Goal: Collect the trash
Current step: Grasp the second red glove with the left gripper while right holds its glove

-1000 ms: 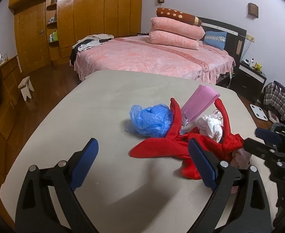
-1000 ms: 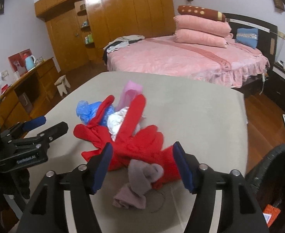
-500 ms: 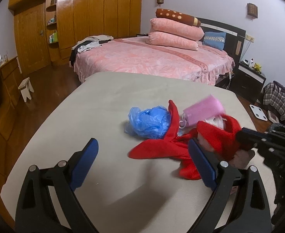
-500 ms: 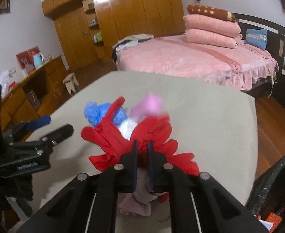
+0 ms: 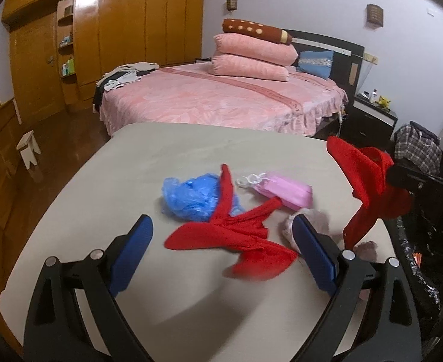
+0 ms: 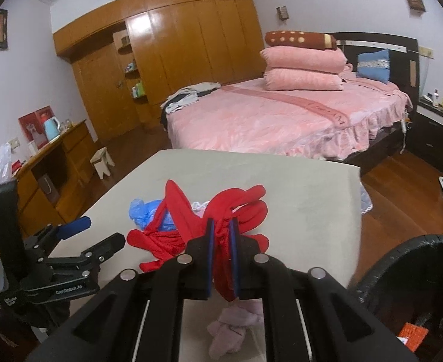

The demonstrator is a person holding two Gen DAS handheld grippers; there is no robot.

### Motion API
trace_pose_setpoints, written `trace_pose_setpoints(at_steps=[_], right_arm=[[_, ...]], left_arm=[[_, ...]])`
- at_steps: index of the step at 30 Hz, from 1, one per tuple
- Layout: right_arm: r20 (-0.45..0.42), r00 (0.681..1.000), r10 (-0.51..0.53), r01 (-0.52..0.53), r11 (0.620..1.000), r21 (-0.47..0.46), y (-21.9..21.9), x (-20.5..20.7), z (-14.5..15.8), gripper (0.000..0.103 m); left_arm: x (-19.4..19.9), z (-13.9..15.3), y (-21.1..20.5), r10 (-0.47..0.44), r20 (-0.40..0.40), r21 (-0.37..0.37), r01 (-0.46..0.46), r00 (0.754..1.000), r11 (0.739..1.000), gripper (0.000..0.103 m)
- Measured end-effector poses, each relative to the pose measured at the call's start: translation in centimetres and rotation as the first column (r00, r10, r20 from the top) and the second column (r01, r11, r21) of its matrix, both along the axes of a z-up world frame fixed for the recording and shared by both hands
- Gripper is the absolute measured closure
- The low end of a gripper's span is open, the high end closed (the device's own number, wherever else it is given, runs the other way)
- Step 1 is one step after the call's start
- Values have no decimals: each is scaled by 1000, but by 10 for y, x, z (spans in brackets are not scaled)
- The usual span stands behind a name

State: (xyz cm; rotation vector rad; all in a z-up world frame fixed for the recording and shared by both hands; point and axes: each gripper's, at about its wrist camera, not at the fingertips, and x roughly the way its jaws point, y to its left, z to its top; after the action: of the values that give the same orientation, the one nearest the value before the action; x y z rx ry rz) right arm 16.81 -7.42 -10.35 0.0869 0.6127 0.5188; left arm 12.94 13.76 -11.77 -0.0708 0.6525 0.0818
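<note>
On the table point(image 5: 137, 271), the right gripper point(image 6: 221, 241) is pinching a red cloth point(image 6: 239, 208), its jaws closed tight on it, and one end is hanging clear of the surface. The left gripper point(image 5: 221, 250) is waiting with its jaws wide apart and empty. The pickup step looks underway; next the cloth probably needs carrying over the black bin point(image 6: 417, 283) just beside the table.

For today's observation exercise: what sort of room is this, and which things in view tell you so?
A bedroom in a home, most likely. A bed with a pink cover and stacked pillows fills the back, a wooden wardrobe lines the wall, and a nightstand stands beside the bed.
</note>
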Motion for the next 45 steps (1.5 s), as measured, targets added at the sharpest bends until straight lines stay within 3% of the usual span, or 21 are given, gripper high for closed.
trace_pose_setpoints(at_steps=[6,9,14,20,22,27,29,45], right_arm=[[-30,999,-33,32,999,-18,-9,0,-12,93],[-54,998,-33,31,999,-26,-7,4,-23,93],[-62,998,-23,21,999,-37,-4,7,-32,93],[-67,998,-14,11,999,-44,0,12,-37,93],[-70,997,-11,8,999,-45,0,14,-38,93],[-76,997,-10,6,999,-45,1,14,-40,93],[-71,997,-8,5,999,-46,2,13,-39,93],[24,1000,0,0,1000,-8,0,-7,4,93]], left_arm=[[4,-14,-9,-5,-35,-2,5,999,1000,13],[9,-25,-13,-8,-62,-2,8,998,1000,21],[22,-41,-17,-21,-104,-24,19,994,1000,24],[44,-55,-16,16,-152,-35,-21,988,999,27],[50,-60,-14,24,-179,-33,-31,984,999,32],[56,-69,-10,3,-229,-77,-21,974,997,75],[52,-65,-10,5,-216,-76,-22,976,997,90],[3,24,-16,-4,-28,-81,2,1000,997,92]])
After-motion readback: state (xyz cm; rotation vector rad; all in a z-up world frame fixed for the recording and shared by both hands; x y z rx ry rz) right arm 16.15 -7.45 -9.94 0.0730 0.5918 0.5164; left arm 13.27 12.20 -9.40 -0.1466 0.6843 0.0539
